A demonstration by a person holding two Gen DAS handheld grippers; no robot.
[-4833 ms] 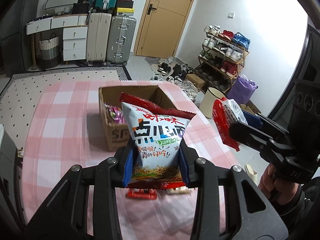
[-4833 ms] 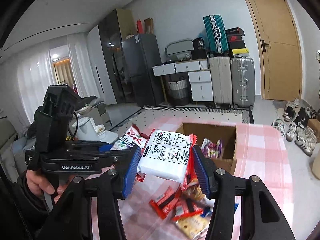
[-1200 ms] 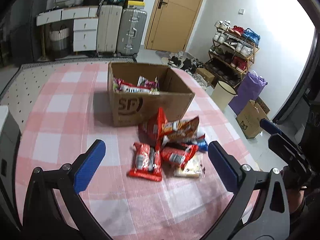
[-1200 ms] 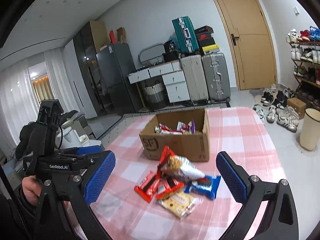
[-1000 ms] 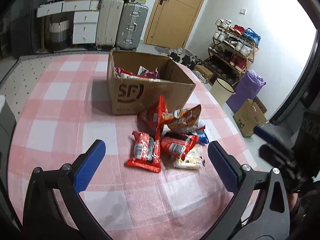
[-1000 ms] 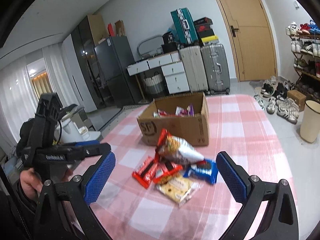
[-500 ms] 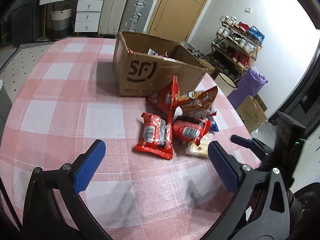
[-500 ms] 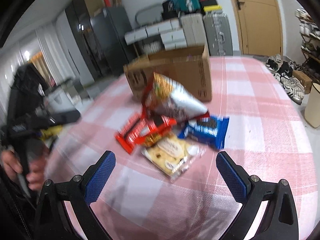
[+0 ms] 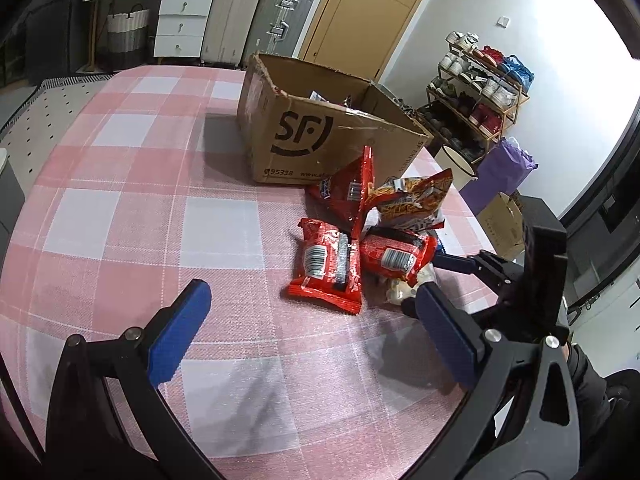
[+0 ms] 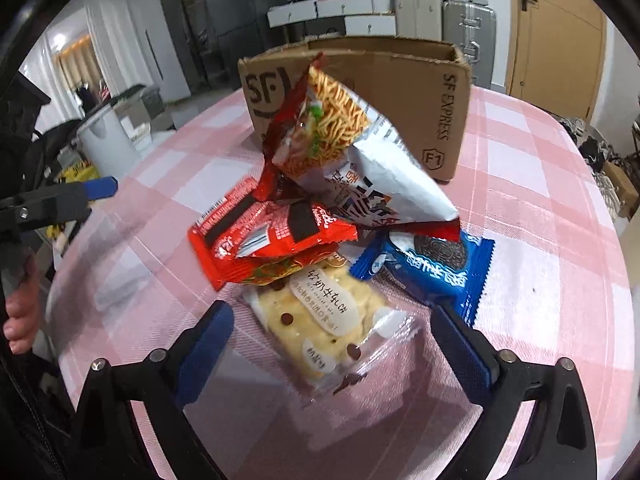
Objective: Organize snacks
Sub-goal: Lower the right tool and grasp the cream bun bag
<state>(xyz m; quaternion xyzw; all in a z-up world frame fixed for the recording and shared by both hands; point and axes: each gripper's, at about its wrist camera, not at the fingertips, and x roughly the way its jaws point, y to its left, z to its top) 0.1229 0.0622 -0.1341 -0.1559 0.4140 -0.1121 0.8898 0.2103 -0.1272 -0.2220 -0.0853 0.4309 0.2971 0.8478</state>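
A loose pile of snacks lies on the pink checked tablecloth [image 9: 132,208] in front of the cardboard box [image 9: 320,136] [image 10: 400,80], which holds more packets. My right gripper [image 10: 332,336] is low over the clear packet of pale nougat biscuits [image 10: 320,320]. Its jaws are closing with that packet between them, and the pads stand clear of it. Beyond it lie a blue cookie packet [image 10: 432,264], red packets [image 10: 272,236] and a noodle-snack bag [image 10: 352,152]. My left gripper [image 9: 312,312] hovers open and empty just short of a red packet [image 9: 328,264].
The table's edge curves close on the right, by the right gripper [image 9: 424,284]. Past it stand a shoe rack [image 9: 480,88], a purple bag [image 9: 504,168] and a floor carton [image 9: 500,224]. Suitcases [image 9: 256,20] and drawers [image 9: 176,20] line the far wall.
Both grippers have come down toward the pile, the right one much further and tipped more steeply. Its jaws have narrowed around the pale biscuit packet. The left jaws stay wide.
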